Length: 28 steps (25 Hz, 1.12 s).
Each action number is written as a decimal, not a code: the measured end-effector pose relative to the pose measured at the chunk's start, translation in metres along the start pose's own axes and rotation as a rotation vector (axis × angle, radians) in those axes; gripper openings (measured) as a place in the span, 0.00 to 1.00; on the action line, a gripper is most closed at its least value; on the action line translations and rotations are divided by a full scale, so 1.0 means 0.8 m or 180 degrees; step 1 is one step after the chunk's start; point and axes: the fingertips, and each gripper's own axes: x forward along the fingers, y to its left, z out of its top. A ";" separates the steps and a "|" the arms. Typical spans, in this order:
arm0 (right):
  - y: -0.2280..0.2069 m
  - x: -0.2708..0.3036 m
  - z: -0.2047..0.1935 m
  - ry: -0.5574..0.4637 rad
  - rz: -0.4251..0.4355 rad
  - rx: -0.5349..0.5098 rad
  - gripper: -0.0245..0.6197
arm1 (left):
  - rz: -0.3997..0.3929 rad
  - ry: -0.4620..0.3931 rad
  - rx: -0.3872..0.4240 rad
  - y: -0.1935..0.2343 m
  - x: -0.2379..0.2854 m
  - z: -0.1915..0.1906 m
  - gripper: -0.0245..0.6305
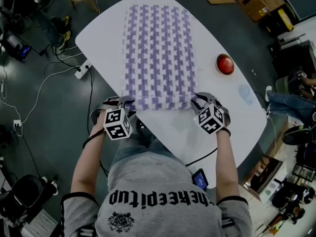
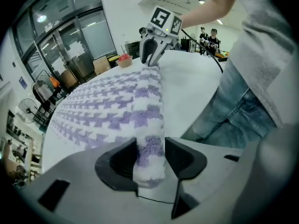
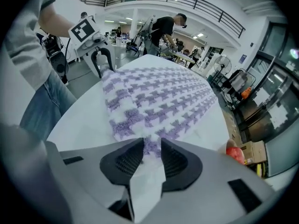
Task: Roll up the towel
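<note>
The towel [image 1: 160, 53] is lying flat along the white table [image 1: 173, 127], its near edge turned up into a small roll at the person's side. The left tool [image 2: 150, 160] is standing open around that roll's left end, and the pads seem to be only brushing it. The right tool [image 3: 150, 155] is pinching the towel's right near corner between narrowly parted jaws.

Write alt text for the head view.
A purple-and-white patterned towel lies flat on a white oval table, with the left tool and right tool at its two near corners. A red round object sits on the table, right of the towel.
</note>
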 end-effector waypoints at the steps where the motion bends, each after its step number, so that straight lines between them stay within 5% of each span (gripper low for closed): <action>1: 0.002 -0.005 0.003 -0.0039 -0.0024 -0.0023 0.19 | 0.0000 0.0011 -0.0009 0.003 0.001 -0.004 0.32; 6: 0.055 -0.033 -0.010 -0.0117 0.0158 -0.0444 0.28 | 0.0005 0.0055 -0.0048 -0.020 0.001 0.003 0.31; 11: 0.058 0.006 -0.023 0.0236 0.0115 -0.0898 0.32 | -0.0008 0.0095 -0.0057 -0.001 0.001 0.000 0.27; 13: 0.052 0.016 -0.021 0.0301 0.0026 -0.0904 0.31 | -0.0004 0.0112 -0.0040 0.000 -0.002 -0.004 0.21; 17: 0.047 0.016 -0.015 0.0331 0.0059 -0.0889 0.10 | -0.0061 0.0136 0.0011 0.000 -0.004 -0.005 0.15; 24: 0.060 -0.005 -0.021 0.0327 0.0313 -0.0808 0.09 | -0.0333 0.0155 0.0134 -0.010 -0.011 -0.002 0.13; 28: 0.067 -0.012 -0.013 0.0387 0.0618 -0.0702 0.09 | -0.0690 0.0140 0.0178 -0.010 -0.021 -0.008 0.13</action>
